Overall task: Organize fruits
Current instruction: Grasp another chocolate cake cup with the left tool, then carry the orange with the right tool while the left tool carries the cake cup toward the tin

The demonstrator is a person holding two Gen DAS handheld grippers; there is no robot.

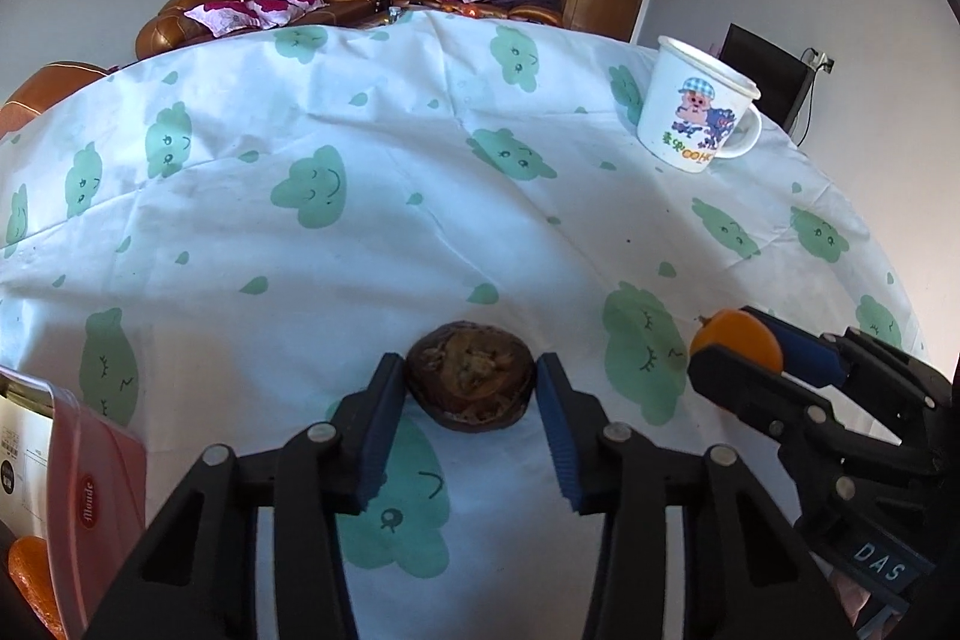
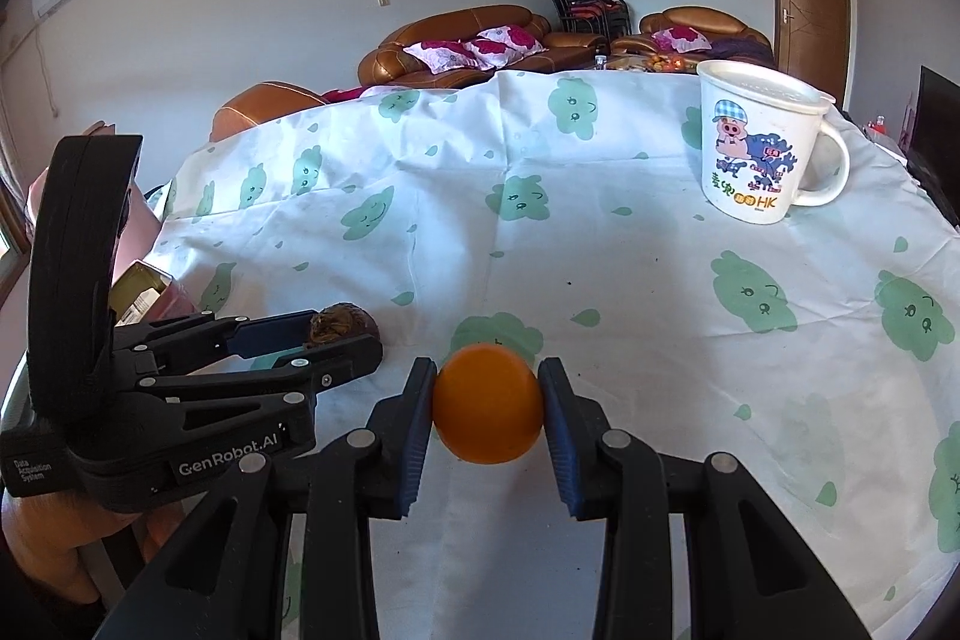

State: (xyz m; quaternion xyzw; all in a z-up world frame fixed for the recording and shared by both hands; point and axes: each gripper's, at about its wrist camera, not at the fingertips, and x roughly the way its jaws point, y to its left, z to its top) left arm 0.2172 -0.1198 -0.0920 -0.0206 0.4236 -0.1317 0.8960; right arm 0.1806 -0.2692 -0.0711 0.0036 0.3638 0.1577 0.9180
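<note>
Blue-padded fingers [image 1: 378,424] of the left gripper [image 1: 471,388] bracketed a brown, shrivelled fruit [image 1: 471,379] on the cloud-print tablecloth [image 1: 360,250]; whether the pads pressed it or only flanked it could not be told. Just right of that fruit, the right gripper [image 2: 487,412] was clamped on an orange [image 2: 487,412] (smooth-skinned, held at both sides) low over the cloth. Farther back and to the right of the brown fruit stood a white cartoon mug [image 1: 696,112], and at its near left sat a pink box [image 1: 96,508].
</note>
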